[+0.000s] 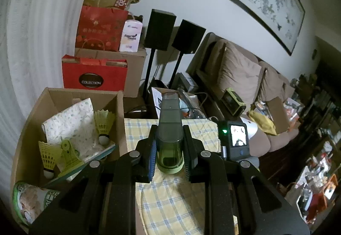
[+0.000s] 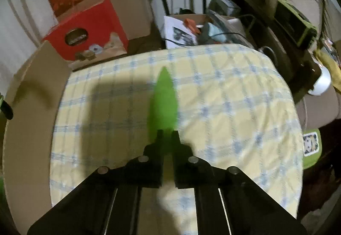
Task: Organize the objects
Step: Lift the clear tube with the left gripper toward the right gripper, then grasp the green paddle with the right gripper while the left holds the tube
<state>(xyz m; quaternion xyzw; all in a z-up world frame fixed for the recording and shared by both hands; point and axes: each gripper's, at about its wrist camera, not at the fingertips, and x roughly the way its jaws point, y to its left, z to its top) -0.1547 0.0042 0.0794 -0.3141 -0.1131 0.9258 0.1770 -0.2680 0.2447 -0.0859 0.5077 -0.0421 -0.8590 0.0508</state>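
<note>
Green-tinted translucent container [image 1: 170, 137] being gripped between the closed-in fingers of the left gripper [image 1: 170, 149], above the yellow checked tablecloth [image 1: 170, 198].

Right gripper [image 2: 167, 139] is clamping a blurred flat green piece [image 2: 163, 103] over the same cloth [image 2: 223, 107]. At 9 o'clock of the container, an open cardboard box [image 1: 51, 96] is holding two yellow shuttlecocks [image 1: 103, 123], a green clip [image 1: 69, 155] and patterned paper [image 1: 70, 122].

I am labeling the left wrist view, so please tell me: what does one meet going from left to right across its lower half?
Cardboard box with yellow shuttlecocks → left tool shut on a green translucent bottle over the checked cloth → small black device with a lit screen → brown sofa.
</note>
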